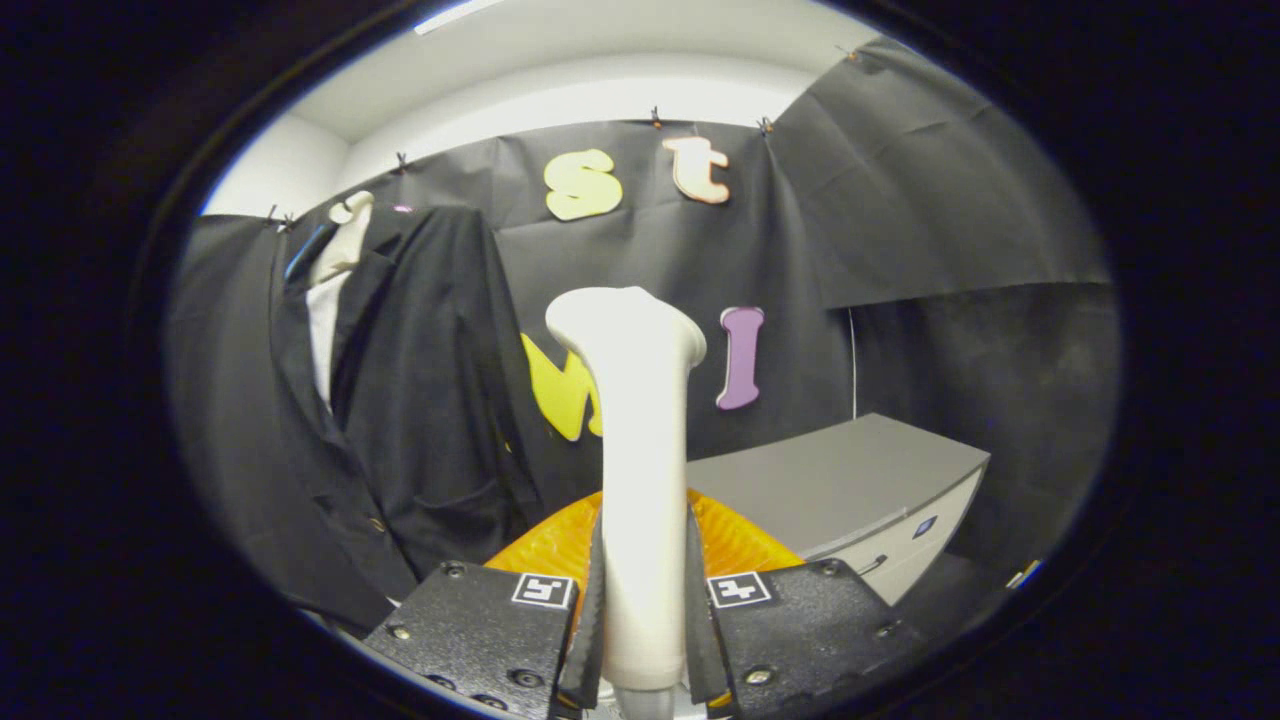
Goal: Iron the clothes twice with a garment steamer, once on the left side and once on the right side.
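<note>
Gripper (643, 600): both fingers are clamped on the lower handle of a white plastic garment steamer (637, 450), one finger pressing each side. The steamer stands upright between the fingers, its handle rising straight up and widening into a flared head well above the fingertips.

Just behind the fingers and the steamer's base: an orange ribbed plastic plate (560, 545), partly hidden by the handle and the gripper body.

Beyond the fingers, to the right: a grey flat-topped cabinet (850, 480) with a pale front face and a small dark handle.

Beyond the fingers, to the left: a black suit jacket (400, 400), hanging on a white hanger (345, 240) against the black cloth wall, lapels open with a white lining or shirt showing at the collar. The jacket is apart from the steamer; the head does not touch the fabric.
</note>
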